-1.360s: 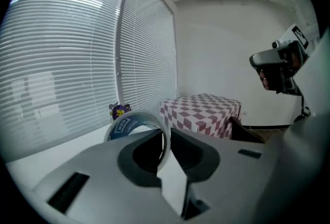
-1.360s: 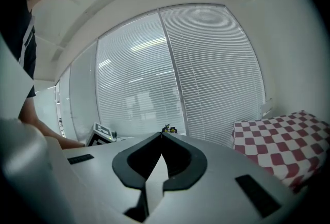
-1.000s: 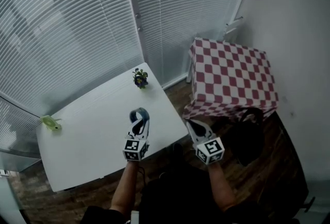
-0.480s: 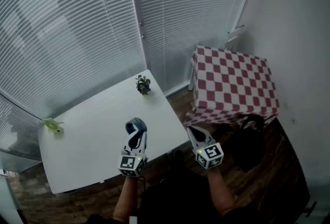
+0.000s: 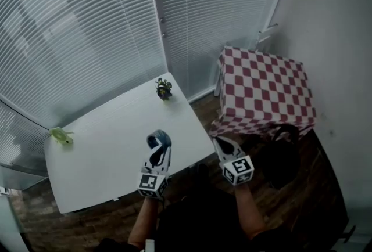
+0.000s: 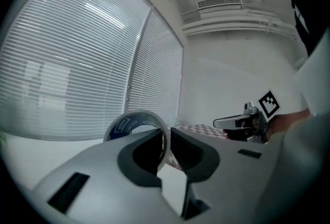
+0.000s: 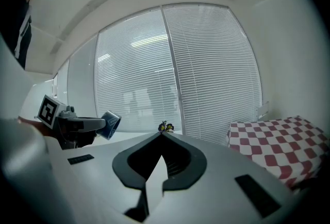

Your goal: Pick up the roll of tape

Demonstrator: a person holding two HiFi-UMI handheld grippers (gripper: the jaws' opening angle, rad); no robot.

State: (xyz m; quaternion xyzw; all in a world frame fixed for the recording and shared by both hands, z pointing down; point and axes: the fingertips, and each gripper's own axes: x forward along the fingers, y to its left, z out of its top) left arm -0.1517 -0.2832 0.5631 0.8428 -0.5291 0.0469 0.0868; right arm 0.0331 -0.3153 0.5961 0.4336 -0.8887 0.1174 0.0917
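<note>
The roll of tape (image 5: 158, 140), clear with a blue inner core, hangs above the white table (image 5: 93, 152), and my left gripper (image 5: 157, 148) is shut on its wall. In the left gripper view the roll (image 6: 135, 124) stands upright with its rim pinched between the two jaws. From the right gripper view the roll (image 7: 110, 124) shows at the tip of the left gripper, left of centre. My right gripper (image 5: 221, 144) is shut on nothing and hovers past the table's right edge, over the floor.
A small potted plant (image 5: 163, 89) stands at the table's far corner and a green toy (image 5: 60, 136) lies at its left edge. A red-and-white checkered table (image 5: 264, 91) is to the right, with a dark bag (image 5: 285, 155) on the floor beside it. Window blinds run behind.
The left gripper has risen with the tape roll shut in it, lifting it off the table. The right gripper has stayed where it was.
</note>
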